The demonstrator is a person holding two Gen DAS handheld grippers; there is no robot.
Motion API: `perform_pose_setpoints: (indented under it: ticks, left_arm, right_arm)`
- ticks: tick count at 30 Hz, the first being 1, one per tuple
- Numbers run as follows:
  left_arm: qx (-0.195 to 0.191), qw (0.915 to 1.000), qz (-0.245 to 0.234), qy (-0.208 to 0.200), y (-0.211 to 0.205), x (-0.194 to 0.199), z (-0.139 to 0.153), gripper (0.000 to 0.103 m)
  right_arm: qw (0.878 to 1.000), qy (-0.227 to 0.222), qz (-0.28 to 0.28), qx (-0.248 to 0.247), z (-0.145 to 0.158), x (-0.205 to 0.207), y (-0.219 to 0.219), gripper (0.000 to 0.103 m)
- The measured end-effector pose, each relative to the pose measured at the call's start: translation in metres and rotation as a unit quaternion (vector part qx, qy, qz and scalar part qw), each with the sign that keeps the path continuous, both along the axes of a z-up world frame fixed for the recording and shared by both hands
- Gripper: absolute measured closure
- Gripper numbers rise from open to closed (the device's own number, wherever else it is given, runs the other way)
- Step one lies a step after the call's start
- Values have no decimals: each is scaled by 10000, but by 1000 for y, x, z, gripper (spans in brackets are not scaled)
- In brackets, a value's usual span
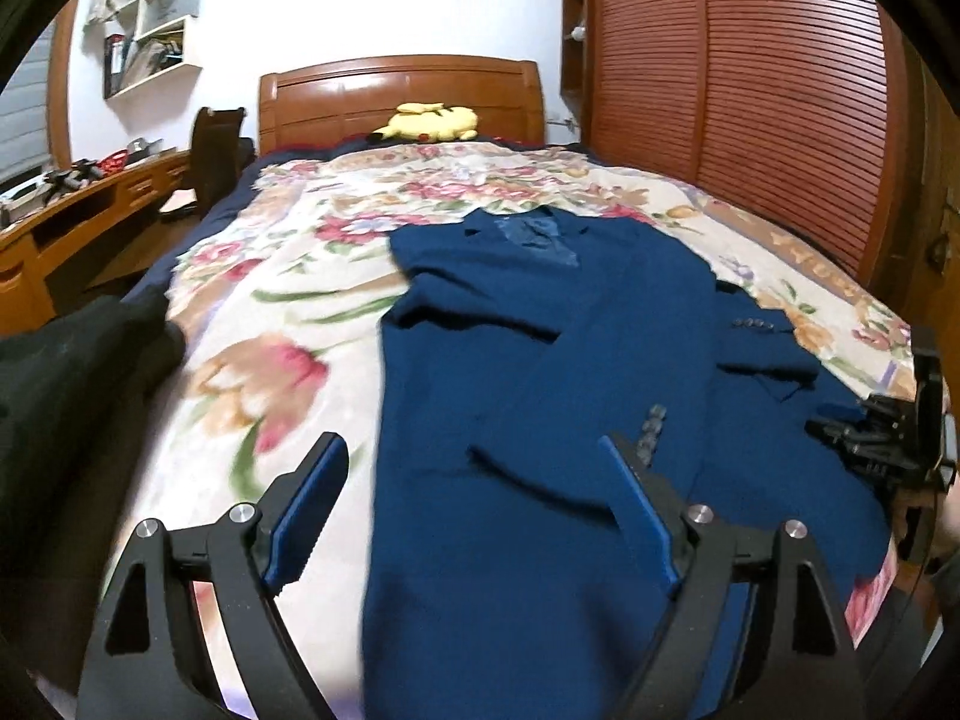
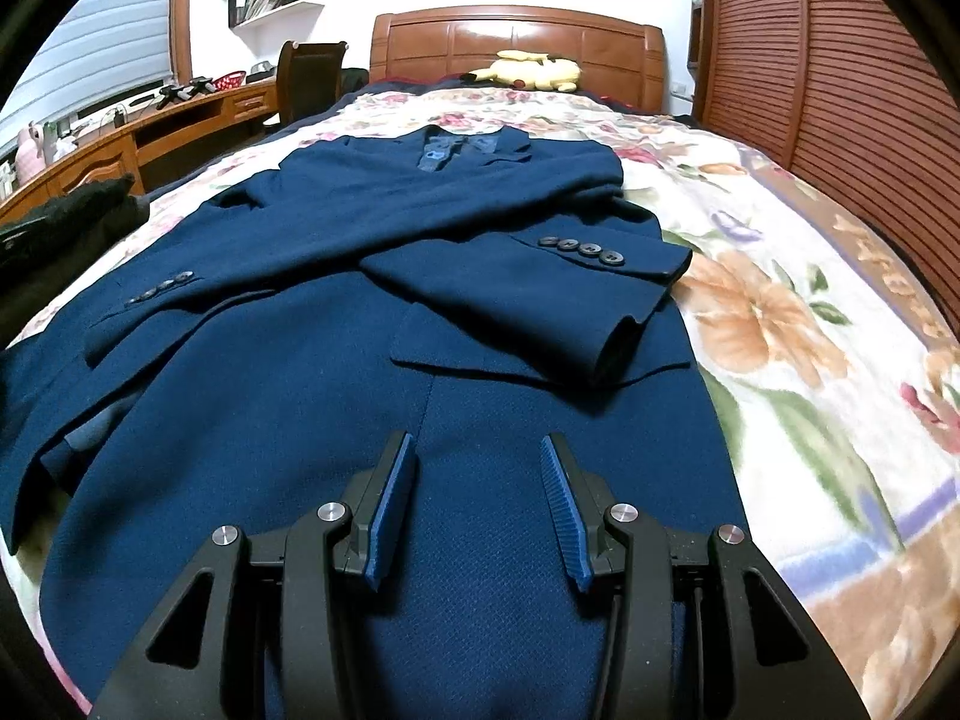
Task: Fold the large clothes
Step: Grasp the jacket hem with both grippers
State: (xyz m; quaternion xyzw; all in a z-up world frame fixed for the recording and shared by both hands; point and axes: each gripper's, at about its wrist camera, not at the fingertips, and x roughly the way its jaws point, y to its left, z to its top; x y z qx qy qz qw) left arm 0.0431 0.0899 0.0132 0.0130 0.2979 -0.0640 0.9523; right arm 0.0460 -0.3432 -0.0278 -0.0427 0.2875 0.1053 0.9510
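Left gripper (image 1: 474,450): we see its jaws spread wide at the bottom of the frame, holding nothing, straddling the coat's left edge.
Right gripper (image 2: 477,450): jaws partly open, empty, low centre, just above the hem.
Navy coat (image 2: 384,324): spread front-up on the floral blanket (image 2: 780,300), collar toward the top, both sleeves folded across the chest, cuff buttons (image 2: 579,249) showing.
Beyond: yellow plush toy (image 2: 528,73) against the wooden headboard (image 2: 516,39) at top centre; dark garment (image 1: 72,378) at the left edge.

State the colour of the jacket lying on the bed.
Dark navy blue. The jacket shows best in the right wrist view.
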Motion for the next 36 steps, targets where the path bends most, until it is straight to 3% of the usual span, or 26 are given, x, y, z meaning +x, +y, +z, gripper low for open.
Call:
perform_pose_setpoints:
  ticks: [7, 13, 23, 31, 36]
  left_arm:
    - [85, 9995, 255, 192, 18, -19, -22, 18]
    - [-4, 9986, 402, 336, 32, -36, -37, 18]
    - [152, 9981, 322, 505, 25, -53, -56, 19]
    - [13, 9986, 281, 440, 25, -62, -66, 34]
    - [-8, 9983, 199, 550, 19, -57, -65, 54]
  right_arm:
    - [9999, -75, -32, -88, 6, -9, -2, 58]
    - [9995, -226, -210, -38, 17, -41, -30, 57]
    - [9992, 238, -322, -74, 16, -71, -76, 57]
    - [9993, 370, 99, 30, 16, -82, -76, 57]
    - [9990, 361, 233, 97, 10, -77, -77, 57]
